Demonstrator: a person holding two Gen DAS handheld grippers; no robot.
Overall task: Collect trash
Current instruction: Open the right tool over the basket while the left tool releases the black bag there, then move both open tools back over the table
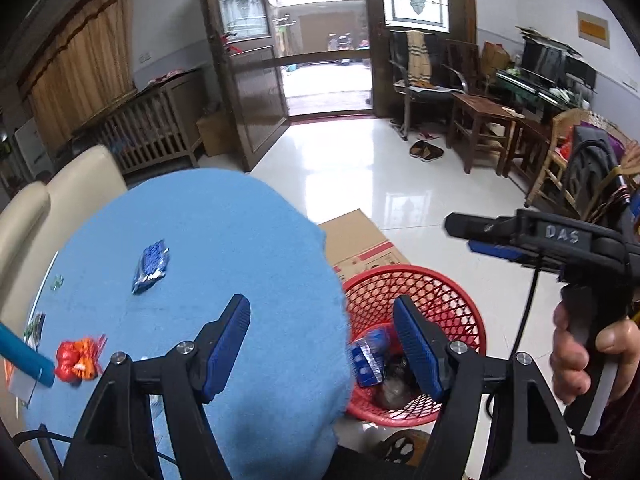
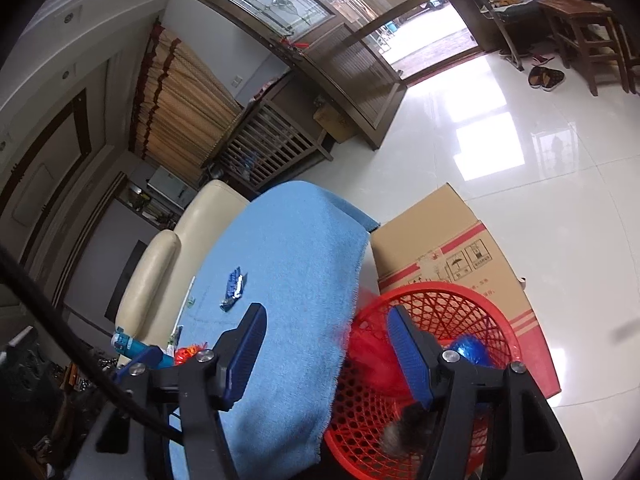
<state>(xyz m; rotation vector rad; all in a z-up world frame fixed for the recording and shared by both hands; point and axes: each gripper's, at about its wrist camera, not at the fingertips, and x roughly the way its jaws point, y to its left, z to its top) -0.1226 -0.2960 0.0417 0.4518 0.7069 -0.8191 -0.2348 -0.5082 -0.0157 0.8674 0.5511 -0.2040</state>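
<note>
Red plastic mesh is filling the lower middle of both wrist views: the basket (image 1: 448,292) is standing on the floor just beside the edge of the blue-covered tabletop (image 1: 224,216), and I am taking it as my landmark. Both of my tools are hanging over its rim. My left hand-held gripper (image 1: 322,344) is standing with its jaws apart and nothing between the pads; my right hand-held gripper (image 2: 326,354) is standing the same way, spread and empty. Inside the basket, blue packets (image 1: 370,356) and some dark, crumpled scraps are lying at the bottom, so part of the job looks done.

What is left is lying on the tabletop, away from the basket. The blue wrapper (image 1: 150,266) is sitting toward the middle of the cloth, well apart from the basket, with its long axis running roughly away from me and slightly tilted. The red and orange wrapper (image 1: 78,360) is lying farther from the basket again, near the cloth's opposite edge, touching a teal tube (image 1: 24,354).

Both pieces are lying on the side of the basket where my left hand-held gripper is working, so I am judging that hand the nearer 1. For the blue wrapper, I am expecting to close across its short width.
</note>
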